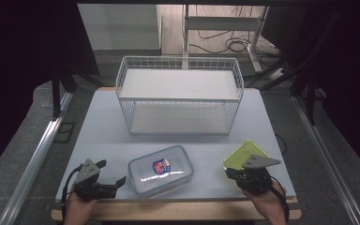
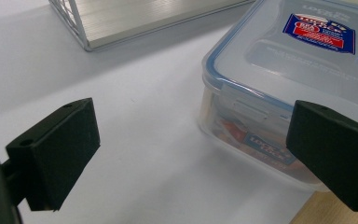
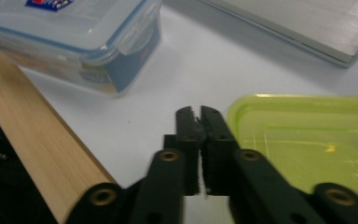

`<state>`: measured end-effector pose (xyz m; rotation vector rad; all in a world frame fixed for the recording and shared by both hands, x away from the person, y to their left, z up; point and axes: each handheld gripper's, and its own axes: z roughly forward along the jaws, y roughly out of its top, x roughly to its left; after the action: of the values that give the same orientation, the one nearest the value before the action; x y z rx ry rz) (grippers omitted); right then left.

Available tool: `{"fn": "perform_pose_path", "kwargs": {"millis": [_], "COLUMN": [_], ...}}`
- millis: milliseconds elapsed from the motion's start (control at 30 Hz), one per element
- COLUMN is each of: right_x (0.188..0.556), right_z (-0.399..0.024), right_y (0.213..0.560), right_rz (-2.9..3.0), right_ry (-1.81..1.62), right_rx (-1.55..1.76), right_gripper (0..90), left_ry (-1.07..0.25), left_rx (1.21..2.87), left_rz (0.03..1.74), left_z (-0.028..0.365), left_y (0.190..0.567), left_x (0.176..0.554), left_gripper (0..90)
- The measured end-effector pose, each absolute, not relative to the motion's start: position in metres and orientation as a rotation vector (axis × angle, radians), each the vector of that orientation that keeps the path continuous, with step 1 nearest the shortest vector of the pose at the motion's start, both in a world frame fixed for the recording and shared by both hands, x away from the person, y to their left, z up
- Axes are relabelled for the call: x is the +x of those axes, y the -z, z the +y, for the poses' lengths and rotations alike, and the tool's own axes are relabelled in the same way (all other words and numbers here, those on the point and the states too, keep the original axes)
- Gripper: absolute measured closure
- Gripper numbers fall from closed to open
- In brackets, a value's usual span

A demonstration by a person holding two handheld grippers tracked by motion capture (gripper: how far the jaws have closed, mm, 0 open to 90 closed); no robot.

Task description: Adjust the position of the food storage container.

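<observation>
A clear lock-lid food container (image 1: 161, 169) with a blue seal and a red-blue label sits near the table's front edge. My left gripper (image 1: 112, 171) rests to its left, open wide; in the left gripper view its jaws (image 2: 193, 140) frame the container's near corner (image 2: 242, 116) without touching it. A yellow-green lid (image 1: 244, 153) lies at the front right. My right gripper (image 1: 228, 172) is at the lid's near corner; in the right gripper view (image 3: 198, 112) its jaws stand pressed together, nothing visible between them, and the lid (image 3: 307, 140) lies just right of them.
A white wire basket (image 1: 178, 58) with two shelf boards stands at the back middle of the white table (image 1: 103, 131). The table's wooden front edge (image 3: 32, 130) runs close under both hands. Metal rails flank the table on both sides.
</observation>
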<state>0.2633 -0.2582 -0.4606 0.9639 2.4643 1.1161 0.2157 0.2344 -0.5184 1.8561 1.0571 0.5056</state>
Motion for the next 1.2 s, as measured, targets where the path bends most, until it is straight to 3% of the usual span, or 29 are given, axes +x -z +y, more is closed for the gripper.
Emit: {"fn": "perform_pose_path", "kwargs": {"millis": [533,1200], "right_x": [0.273,0.316], "right_z": [-0.263,-0.257], "right_y": [0.48,0.484], "right_rz": [2.524,2.456], "right_ry": [-1.046,-0.955], "right_rx": [1.003,1.019], "right_gripper": [89.1,89.1], "left_ry": [-0.517,-0.52], "left_rx": [1.865,1.872], "left_rz": [1.047,1.051], "left_z": [0.231,0.229], "left_y": [0.518,0.52], "left_x": [0.216,0.218], "left_gripper": [3.4,4.0]}}
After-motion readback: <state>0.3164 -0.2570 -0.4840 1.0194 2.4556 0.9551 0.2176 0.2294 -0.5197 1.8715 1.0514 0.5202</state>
